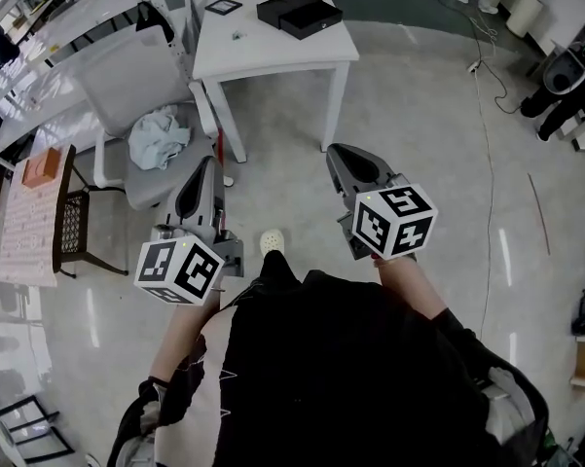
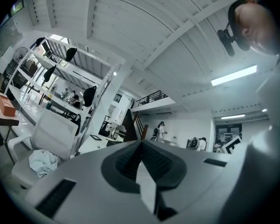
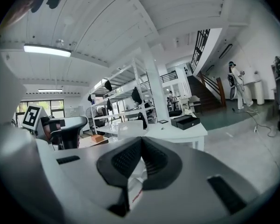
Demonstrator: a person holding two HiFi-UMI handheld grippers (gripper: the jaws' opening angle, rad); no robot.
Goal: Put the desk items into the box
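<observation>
Person stood back from a white table, a gripper in each hand.
The left gripper [image 1: 204, 168] and right gripper [image 1: 346, 156] had their jaws closed together on nothing. At 12 o'clock, well apart from both, the black box [image 1: 299, 12] sat on the table [image 1: 273, 54], with a small square item [image 1: 224, 6] at its 9 o'clock.

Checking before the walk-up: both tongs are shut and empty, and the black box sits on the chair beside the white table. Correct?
Not quite. The black box sits on the white table, as the head view shows; the chair holds only a crumpled pale cloth. The rest stands: left tongs and right tongs are shut and empty.
</observation>
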